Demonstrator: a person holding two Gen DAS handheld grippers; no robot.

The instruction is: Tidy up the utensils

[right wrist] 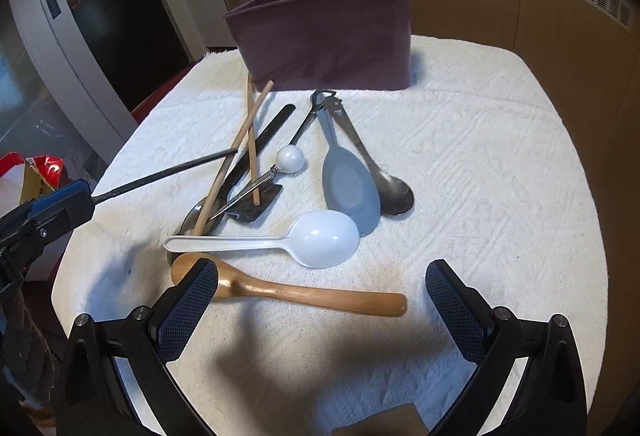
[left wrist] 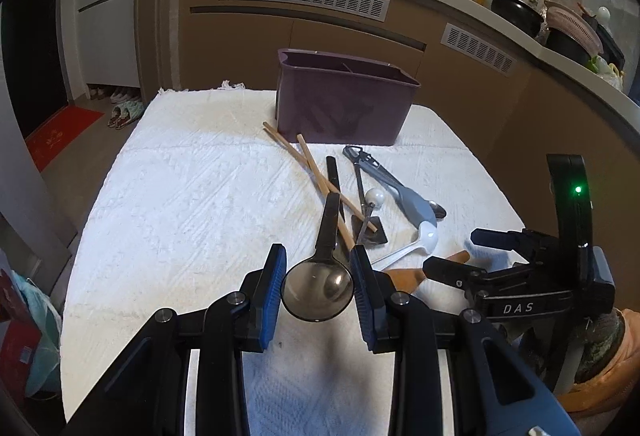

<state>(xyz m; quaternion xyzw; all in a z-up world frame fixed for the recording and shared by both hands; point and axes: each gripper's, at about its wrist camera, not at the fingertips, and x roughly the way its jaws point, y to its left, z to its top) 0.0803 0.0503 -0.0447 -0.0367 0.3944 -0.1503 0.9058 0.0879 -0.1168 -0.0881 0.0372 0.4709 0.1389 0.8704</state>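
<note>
1. Holding a dark spoon (left wrist: 320, 278) by the sides of its bowl, the left gripper (left wrist: 318, 278) is keeping its blue pads pressed on the rim, with the handle pointing away toward the pile and lifted clear of the white cloth (left wrist: 180, 196).
2. Gripping a smooth round bowl is looking slippery; the spoon is probably light and stiff, and the flat handle would likely be giving a surer hold.
3. Hovering with its jaws wide apart and empty, the right gripper (right wrist: 320, 300) is hanging above the wooden spoon (right wrist: 296, 290), whose thick handle is looking easy to pinch.
4. Lying just beyond are a white plastic spoon (right wrist: 320, 238), a grey rice paddle (right wrist: 352, 188), a steel spoon (right wrist: 394, 192) and crossed chopsticks (right wrist: 240, 152).
5. Standing upright at the cloth's far edge, the purple bin (left wrist: 344, 104) is showing an inner divider; its contents are staying hidden.
</note>
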